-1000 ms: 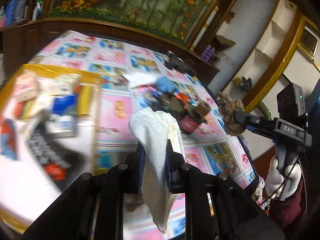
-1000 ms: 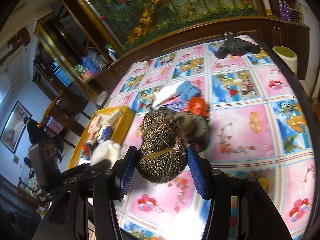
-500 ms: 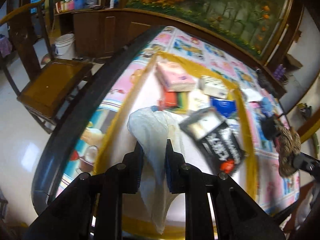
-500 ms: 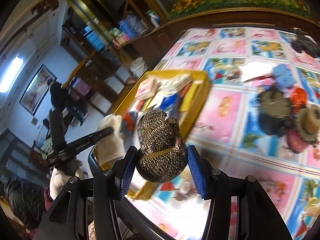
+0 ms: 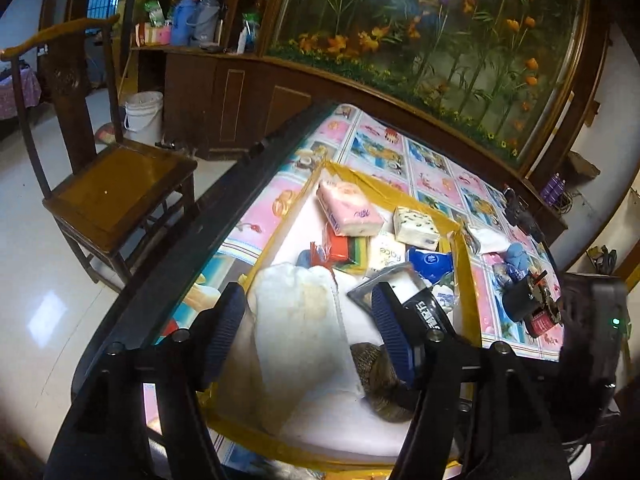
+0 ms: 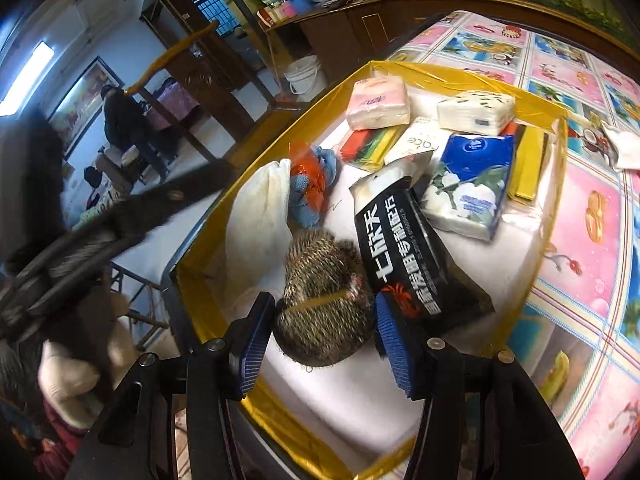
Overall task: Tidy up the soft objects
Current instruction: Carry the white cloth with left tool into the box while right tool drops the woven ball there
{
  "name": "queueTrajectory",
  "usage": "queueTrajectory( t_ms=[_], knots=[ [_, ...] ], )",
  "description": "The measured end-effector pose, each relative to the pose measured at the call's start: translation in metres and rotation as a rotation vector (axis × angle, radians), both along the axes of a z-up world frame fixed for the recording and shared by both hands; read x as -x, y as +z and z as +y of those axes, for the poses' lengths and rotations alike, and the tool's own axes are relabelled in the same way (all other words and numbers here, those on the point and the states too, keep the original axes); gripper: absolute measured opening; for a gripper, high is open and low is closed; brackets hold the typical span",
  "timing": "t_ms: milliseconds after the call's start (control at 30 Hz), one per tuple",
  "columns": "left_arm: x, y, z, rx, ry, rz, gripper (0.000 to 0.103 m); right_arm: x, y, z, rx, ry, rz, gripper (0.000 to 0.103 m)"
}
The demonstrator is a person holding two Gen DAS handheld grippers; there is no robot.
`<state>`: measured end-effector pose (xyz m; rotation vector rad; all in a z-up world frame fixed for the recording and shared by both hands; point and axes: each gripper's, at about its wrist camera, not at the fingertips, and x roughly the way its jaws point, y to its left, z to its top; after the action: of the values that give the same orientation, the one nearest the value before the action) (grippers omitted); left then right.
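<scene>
A yellow-rimmed box (image 5: 464, 280) with a white floor holds soft packs. A white cloth (image 5: 300, 320) lies in its near left part, also in the right wrist view (image 6: 256, 216). My left gripper (image 5: 308, 320) is open above the cloth, jaws wide apart. A brown knitted roll with a rubber band (image 6: 324, 304) lies in the box beside a black pack (image 6: 404, 252); it also shows in the left wrist view (image 5: 380, 380). My right gripper (image 6: 324, 340) is open around the roll, pads just apart from it.
Tissue packs (image 6: 378, 104), a blue pack (image 6: 472, 184) and a blue and orange item (image 6: 312, 184) fill the box. More objects (image 5: 528, 300) lie on the patterned tablecloth (image 5: 432, 172) to the right. A wooden chair (image 5: 112, 184) stands left of the table.
Both grippers have opened. The white cloth and the knitted roll have dropped from the jaws onto the box floor. Both grippers moved in over the box.
</scene>
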<state>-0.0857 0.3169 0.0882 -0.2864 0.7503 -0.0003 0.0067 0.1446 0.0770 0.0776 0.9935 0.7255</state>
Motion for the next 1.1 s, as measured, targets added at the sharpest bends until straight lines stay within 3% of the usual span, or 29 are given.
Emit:
queueTrajectory(
  t_ms=[67,133,500,1100],
  knots=[
    [0.005,0.004,-0.006,-0.034,0.024,-0.004,0.069,0.002,0.000,-0.003,-0.033,-0.005,0.007,0.066],
    [0.010,0.008,-0.013,-0.068,0.044,-0.014,0.074,0.006,0.004,-0.009,-0.051,-0.011,-0.014,0.068],
    [0.031,0.017,-0.061,-0.301,0.062,-0.053,0.074,0.055,0.006,-0.083,-0.131,-0.120,-0.099,0.078],
    [0.051,0.025,-0.132,-0.410,-0.033,-0.059,0.074,0.104,-0.009,-0.183,-0.249,-0.260,-0.078,0.081]
  ],
)
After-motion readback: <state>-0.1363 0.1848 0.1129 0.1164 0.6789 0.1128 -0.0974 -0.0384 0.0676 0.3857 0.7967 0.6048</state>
